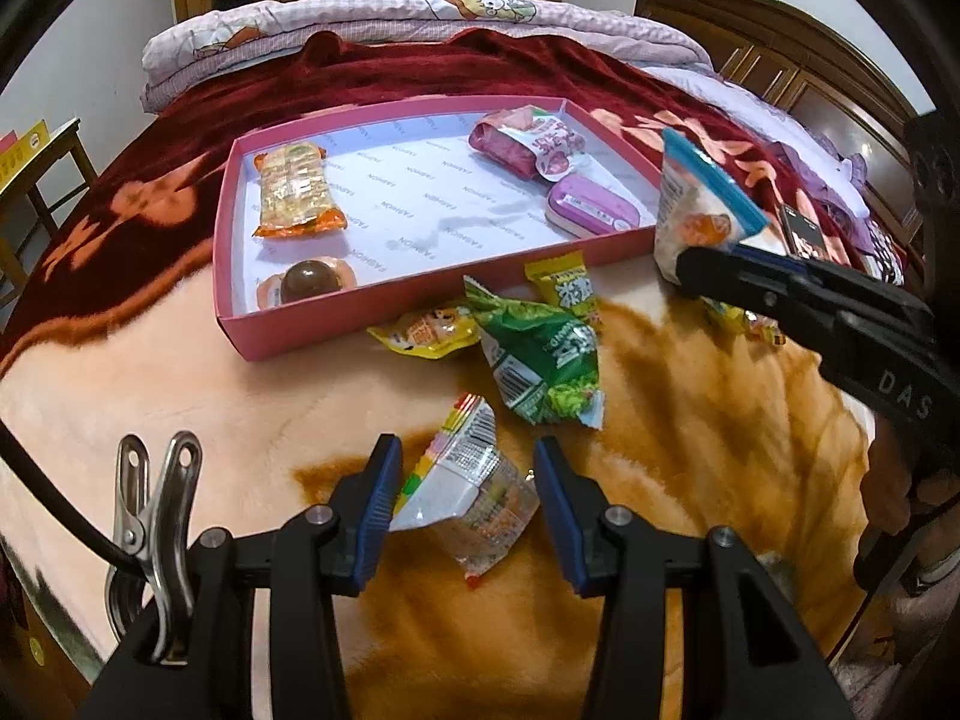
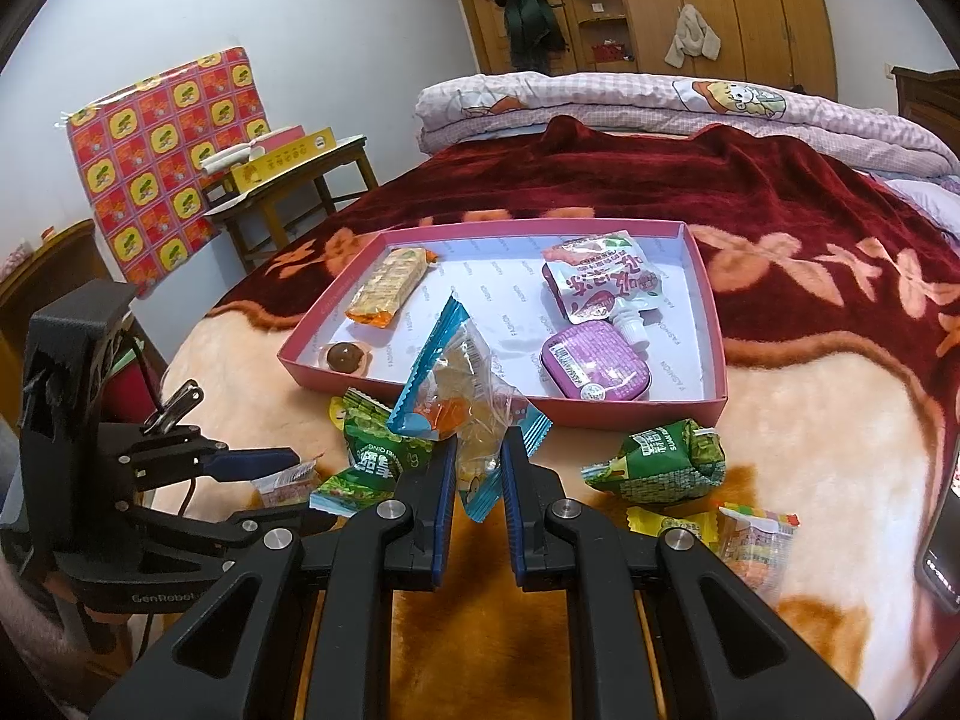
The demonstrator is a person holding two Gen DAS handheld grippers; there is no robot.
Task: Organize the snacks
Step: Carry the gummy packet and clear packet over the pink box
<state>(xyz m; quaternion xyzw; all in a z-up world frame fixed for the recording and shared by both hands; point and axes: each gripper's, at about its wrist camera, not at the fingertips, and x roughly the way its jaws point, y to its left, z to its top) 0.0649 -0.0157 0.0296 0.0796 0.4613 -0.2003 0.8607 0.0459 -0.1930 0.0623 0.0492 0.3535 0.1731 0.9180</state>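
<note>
My left gripper (image 1: 468, 498) is open, low over the blanket. A clear packet with rainbow stripes (image 1: 468, 480) lies between its blue pads; the left pad touches its edge and the right pad stands close beside it. My right gripper (image 2: 480, 468) is shut on a clear packet with blue crimped edges (image 2: 450, 396) and holds it up in front of the pink tray (image 2: 660, 414). From the left wrist this held packet (image 1: 696, 210) hangs at the tray's (image 1: 336, 318) right corner. The tray holds an orange packet (image 1: 297, 189), a chocolate ball (image 1: 309, 282), a pink pouch (image 1: 528, 141) and a purple tin (image 1: 591, 204).
Loose on the blanket before the tray lie a green packet (image 1: 540, 360), two yellow packets (image 1: 429, 333) (image 1: 564, 288), another green packet (image 2: 660, 465) and a striped packet (image 2: 756, 540). A steel clip (image 1: 156, 504) hangs on my left gripper. A wooden stool (image 2: 288, 180) stands left of the bed.
</note>
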